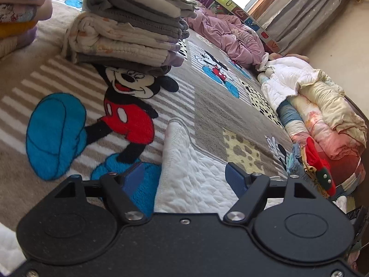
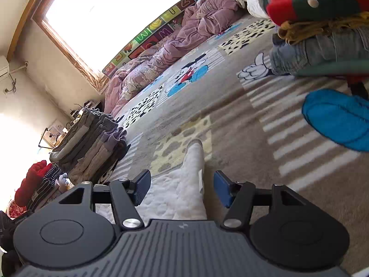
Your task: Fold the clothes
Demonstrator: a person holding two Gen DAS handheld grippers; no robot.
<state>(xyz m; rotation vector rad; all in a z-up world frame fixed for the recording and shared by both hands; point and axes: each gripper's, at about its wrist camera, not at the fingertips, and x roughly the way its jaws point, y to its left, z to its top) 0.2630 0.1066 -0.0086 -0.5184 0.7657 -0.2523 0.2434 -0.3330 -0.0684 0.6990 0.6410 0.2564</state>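
A white quilted garment (image 1: 193, 173) lies flat on the Mickey Mouse blanket (image 1: 207, 106). My left gripper (image 1: 184, 177) is open, its blue fingers (image 1: 132, 177) spread apart just above the garment, one on each side of its ribbed edge. In the right wrist view the same white garment (image 2: 182, 191) runs between the open fingers (image 2: 221, 189) of my right gripper (image 2: 181, 188), with a narrow cuffed end (image 2: 194, 149) stretching forward on the blanket (image 2: 242, 124). Neither gripper pinches the cloth.
A tall stack of folded grey and cream clothes (image 1: 129, 25) stands ahead on the left; it also shows in the right wrist view (image 2: 92, 143). Unfolded clothes are piled at the right (image 1: 318, 115). A purple duvet (image 1: 230, 32) lies along the far wall under the window.
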